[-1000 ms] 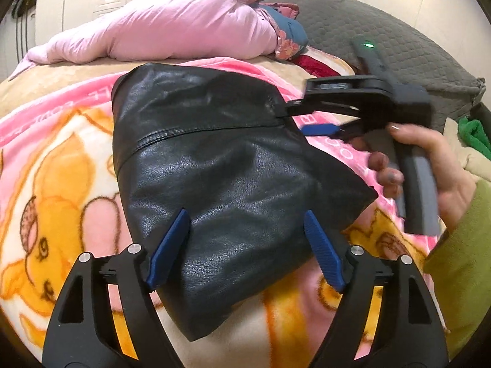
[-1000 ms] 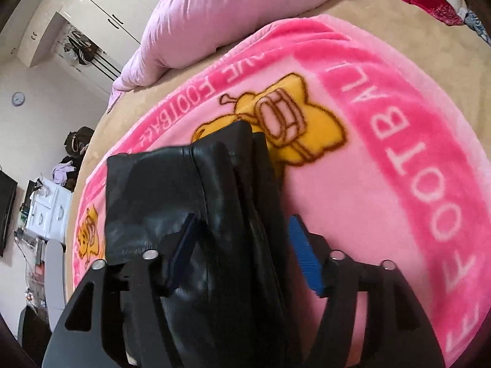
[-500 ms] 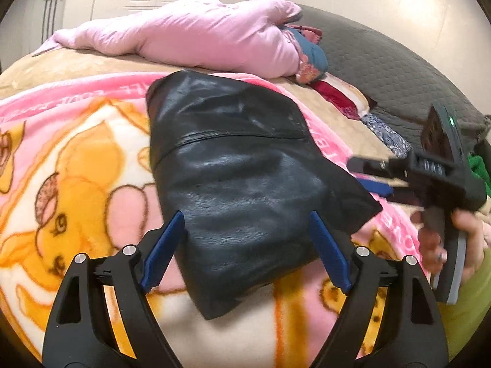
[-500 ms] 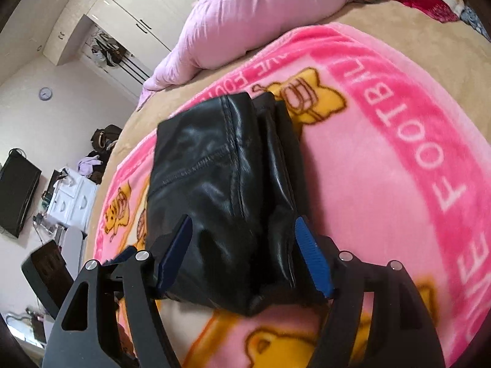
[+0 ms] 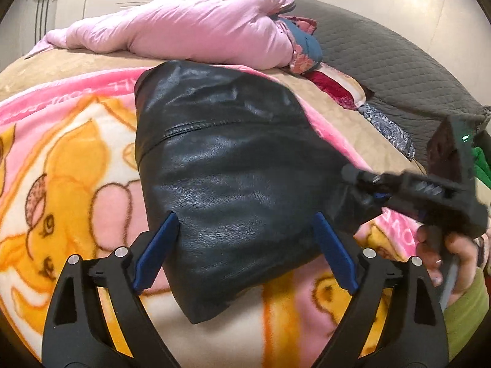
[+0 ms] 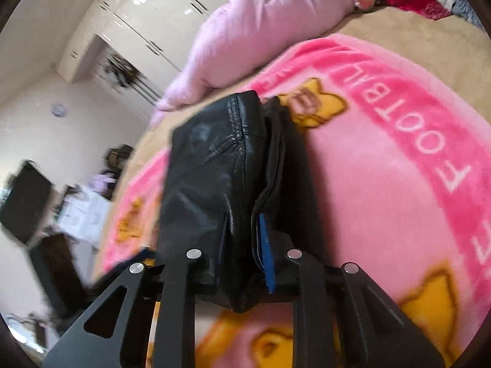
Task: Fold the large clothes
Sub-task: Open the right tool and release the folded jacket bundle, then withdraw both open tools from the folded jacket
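Lying folded on a pink cartoon blanket, a black leather jacket is seen spread across the bed. The left gripper is held wide, its jaws opening, with the blue pads set either side of the jacket's near end and no grip made. The right gripper is closing, its jaws narrowed onto a thick fold at the jacket's corner. A pink quilt is bunched behind the jacket.
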`<state>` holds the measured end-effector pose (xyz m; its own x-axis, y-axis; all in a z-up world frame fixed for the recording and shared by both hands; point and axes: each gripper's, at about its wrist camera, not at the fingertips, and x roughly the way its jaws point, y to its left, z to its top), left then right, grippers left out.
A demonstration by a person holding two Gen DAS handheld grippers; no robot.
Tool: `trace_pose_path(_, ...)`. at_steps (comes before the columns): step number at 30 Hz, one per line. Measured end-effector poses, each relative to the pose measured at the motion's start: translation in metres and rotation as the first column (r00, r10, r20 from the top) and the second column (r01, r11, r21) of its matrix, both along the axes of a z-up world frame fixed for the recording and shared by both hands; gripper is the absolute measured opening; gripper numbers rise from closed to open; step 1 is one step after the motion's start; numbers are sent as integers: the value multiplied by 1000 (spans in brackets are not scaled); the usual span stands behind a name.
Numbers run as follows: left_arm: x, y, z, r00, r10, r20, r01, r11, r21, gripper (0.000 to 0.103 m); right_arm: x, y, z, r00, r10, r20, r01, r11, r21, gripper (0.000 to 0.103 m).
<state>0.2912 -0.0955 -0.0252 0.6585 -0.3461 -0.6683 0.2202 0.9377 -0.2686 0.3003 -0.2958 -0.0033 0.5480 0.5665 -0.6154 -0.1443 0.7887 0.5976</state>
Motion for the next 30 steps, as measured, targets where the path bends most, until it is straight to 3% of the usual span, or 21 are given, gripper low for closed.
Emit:
trace_pose_path(3, 2, -5, -2, 1000, -14, -5, 14, 1000, 14, 82, 2, -7, -19, 998, -26, -49, 27, 1000, 5, 25)
trace_pose_path(5, 2, -6, -2, 1000, -10, -7, 10, 1000, 23, 82, 0, -10, -24, 997, -49, -67, 51, 998, 25, 35)
trace_pose_path(8, 1, -5, -2, 1000, -3, -9, 3, 1000, 9, 82, -3, -5, -21, 997, -60, -48, 58, 998, -25, 47)
trace_pose_path(11, 2, -3, -2, 1000, 1, -13, -1, 1000, -1, 82, -6, -1, -18, 996, -81, -32, 79, 995, -56, 52)
trace_pose_path(14, 2, -3, -1, 1000, 3, -16, -3, 1000, 0, 82, -9, -1, -17, 993, -118, -25, 116, 990, -76, 70)
trace_pose_path(22, 2, -2, 1, 1000, -2, -22, 2, 1000, -9, 86, -13, -17, -17, 985, -172, -16, 171, 984, -44, 81)
trace_pose_path(30, 0, -4, 3, 999, 1, -46, -1, 1000, -11, 94, -20, -19, -7, 978, -206, 16, 206, 976, -75, 94)
